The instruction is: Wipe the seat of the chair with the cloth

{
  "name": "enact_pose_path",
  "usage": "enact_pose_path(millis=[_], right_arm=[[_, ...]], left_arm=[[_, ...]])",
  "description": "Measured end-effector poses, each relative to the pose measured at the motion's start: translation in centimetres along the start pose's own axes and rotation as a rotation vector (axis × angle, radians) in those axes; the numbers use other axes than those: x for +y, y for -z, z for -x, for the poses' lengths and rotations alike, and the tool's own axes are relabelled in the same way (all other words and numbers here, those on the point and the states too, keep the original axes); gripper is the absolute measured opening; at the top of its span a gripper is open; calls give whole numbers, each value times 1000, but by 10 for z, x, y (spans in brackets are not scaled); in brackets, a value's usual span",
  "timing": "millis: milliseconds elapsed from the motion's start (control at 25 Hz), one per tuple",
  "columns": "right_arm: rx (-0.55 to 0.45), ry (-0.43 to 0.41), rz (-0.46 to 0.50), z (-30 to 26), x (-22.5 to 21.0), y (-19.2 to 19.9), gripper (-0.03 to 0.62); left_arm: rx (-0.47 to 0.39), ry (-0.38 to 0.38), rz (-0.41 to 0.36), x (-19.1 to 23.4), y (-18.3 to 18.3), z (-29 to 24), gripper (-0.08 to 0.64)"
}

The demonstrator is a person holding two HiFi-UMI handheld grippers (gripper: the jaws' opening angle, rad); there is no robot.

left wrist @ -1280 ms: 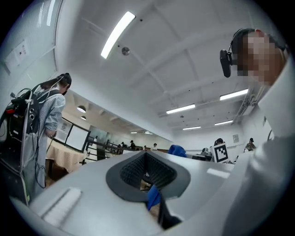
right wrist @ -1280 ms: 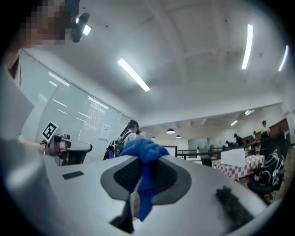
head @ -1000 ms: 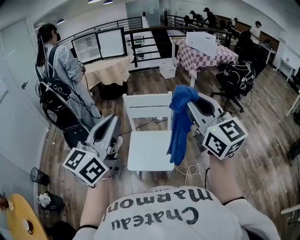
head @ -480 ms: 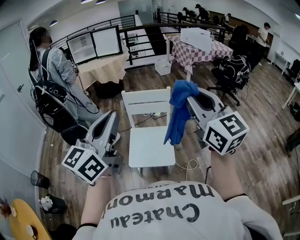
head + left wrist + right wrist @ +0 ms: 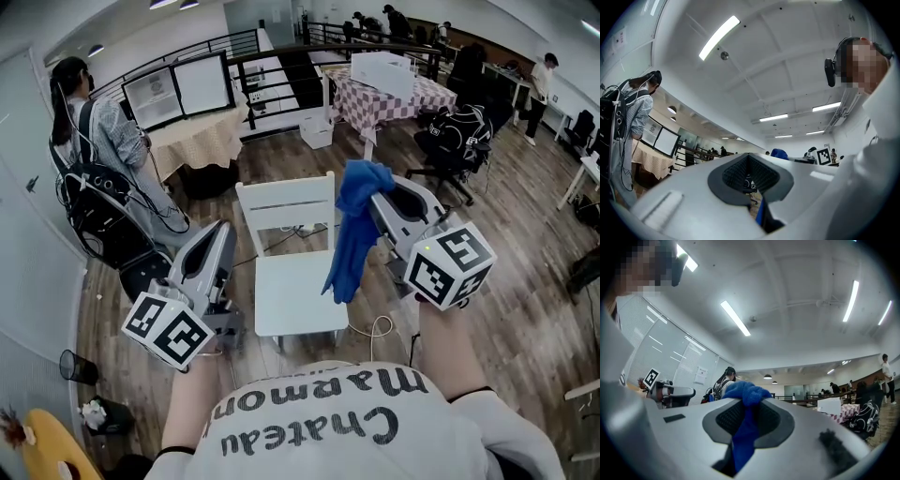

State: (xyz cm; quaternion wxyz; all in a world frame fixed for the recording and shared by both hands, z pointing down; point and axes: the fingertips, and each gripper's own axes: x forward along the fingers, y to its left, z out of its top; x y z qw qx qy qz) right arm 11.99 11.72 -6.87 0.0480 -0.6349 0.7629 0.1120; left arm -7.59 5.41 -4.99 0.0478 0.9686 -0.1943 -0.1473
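right gripper [image 5: 377, 195] is clamped tight on the blue cloth [image 5: 349, 246], letting it dangle over the white chair [image 5: 286, 300] seat, ready to wipe I'd guess. left gripper [image 5: 221, 236] is closed on nothing, just parked beside the chair

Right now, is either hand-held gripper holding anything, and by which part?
The right hand-held gripper pinches the blue cloth near its top end; the rest hangs free above the chair. The left hand-held gripper holds nothing.
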Motion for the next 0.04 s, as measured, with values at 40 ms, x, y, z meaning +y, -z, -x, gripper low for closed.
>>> enact_pose_path(millis=[40], right_arm=[[1, 1, -1, 0, 0, 2, 60]], left_arm=[[1, 2, -1, 0, 2, 0, 6]])
